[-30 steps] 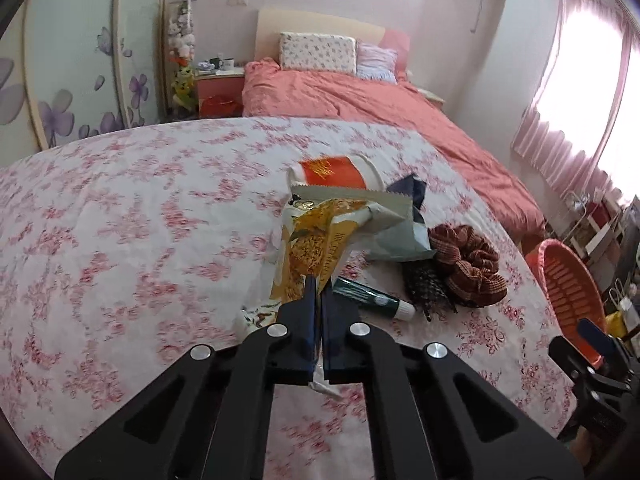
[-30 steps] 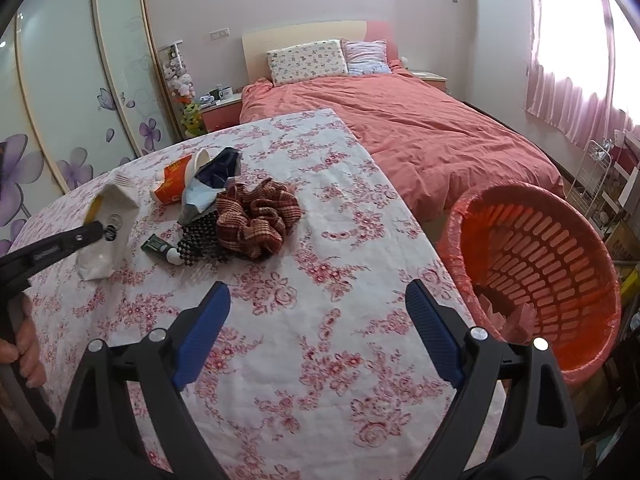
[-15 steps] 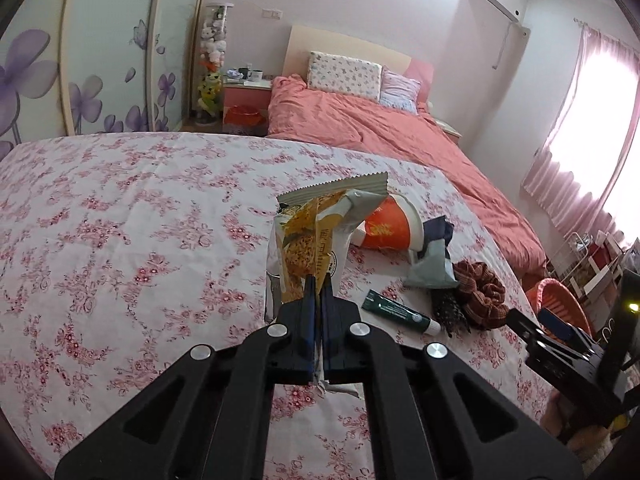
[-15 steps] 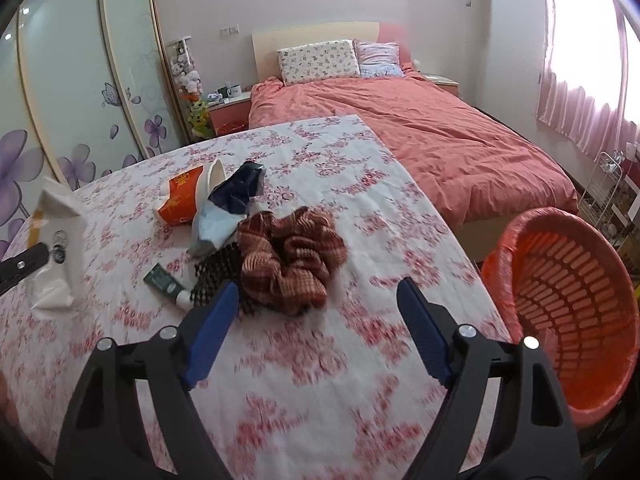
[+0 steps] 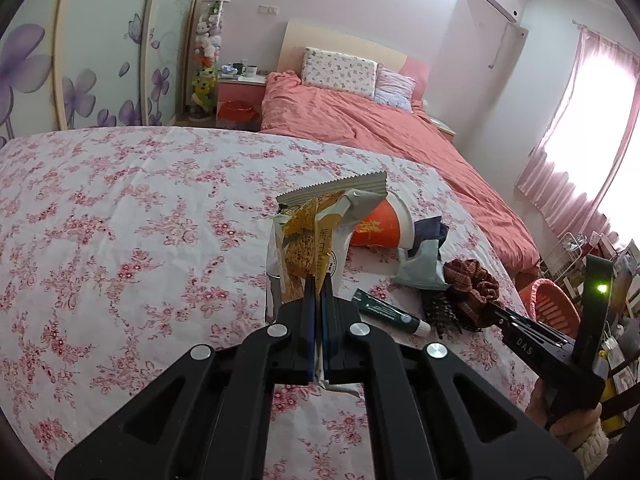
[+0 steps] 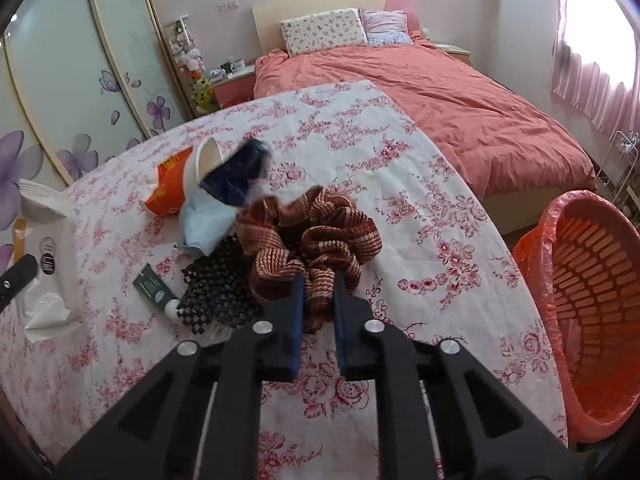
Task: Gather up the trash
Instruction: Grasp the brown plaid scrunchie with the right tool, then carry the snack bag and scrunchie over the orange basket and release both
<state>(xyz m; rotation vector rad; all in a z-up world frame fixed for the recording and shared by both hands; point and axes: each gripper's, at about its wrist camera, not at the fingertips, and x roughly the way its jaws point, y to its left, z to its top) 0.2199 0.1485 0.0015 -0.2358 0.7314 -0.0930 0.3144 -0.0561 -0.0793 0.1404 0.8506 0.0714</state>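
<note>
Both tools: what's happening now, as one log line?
left tool: shut on snack wrapper | right tool: shut on brown scrunchie | basket: waiting

The orange basket [image 6: 592,312] is cut off at the right edge; the paper cup [image 5: 380,226] sits partly behind the snack wrapper [image 5: 316,240]; wrapper print too small to read.

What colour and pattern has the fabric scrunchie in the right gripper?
The ruffled fabric scrunchie is brown and reddish with pale woven stripes, seen best in the right wrist view.
</note>
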